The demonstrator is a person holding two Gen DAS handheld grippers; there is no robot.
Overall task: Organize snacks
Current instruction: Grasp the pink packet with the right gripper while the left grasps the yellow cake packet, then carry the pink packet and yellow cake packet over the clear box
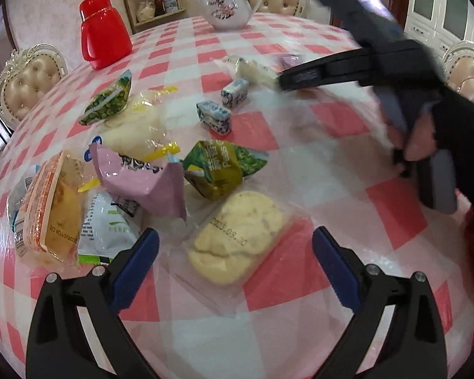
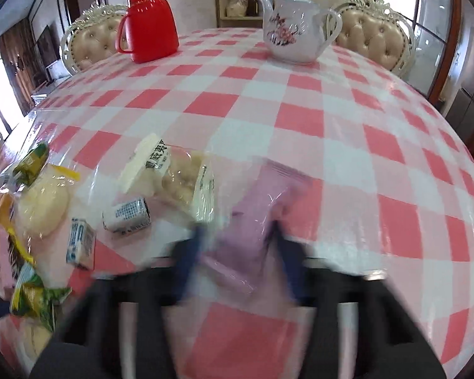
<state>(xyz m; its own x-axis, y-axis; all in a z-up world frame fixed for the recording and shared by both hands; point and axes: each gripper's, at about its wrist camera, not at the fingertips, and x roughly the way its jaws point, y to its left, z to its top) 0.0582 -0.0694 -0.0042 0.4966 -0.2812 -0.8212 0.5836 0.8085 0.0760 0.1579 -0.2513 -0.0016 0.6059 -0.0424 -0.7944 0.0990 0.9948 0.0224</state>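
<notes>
My left gripper [image 1: 237, 246] is open and hangs low over the checked table [image 1: 395, 208]. A pale bun in a clear wrapper [image 1: 237, 237] lies between its blue pads, which stand apart from it. Left of it is a heap of snacks: a pink bag [image 1: 142, 180], green packets [image 1: 221, 167], an orange-edged cake pack [image 1: 53, 208] and two small blue-and-white sweets [image 1: 213, 117]. In the blurred right wrist view my right gripper [image 2: 238, 252] is shut on a pink packet [image 2: 256, 208], one pad on either side. Beside that packet lies a clear pack of biscuits [image 2: 180, 180].
A red jug [image 2: 148, 22] and a flowered white teapot [image 2: 295, 31] stand at the far edge of the table. Padded chairs [image 2: 373, 31] ring it. A hand in a black sleeve [image 1: 458, 145] holds the right gripper [image 1: 287, 79] above the table's right half.
</notes>
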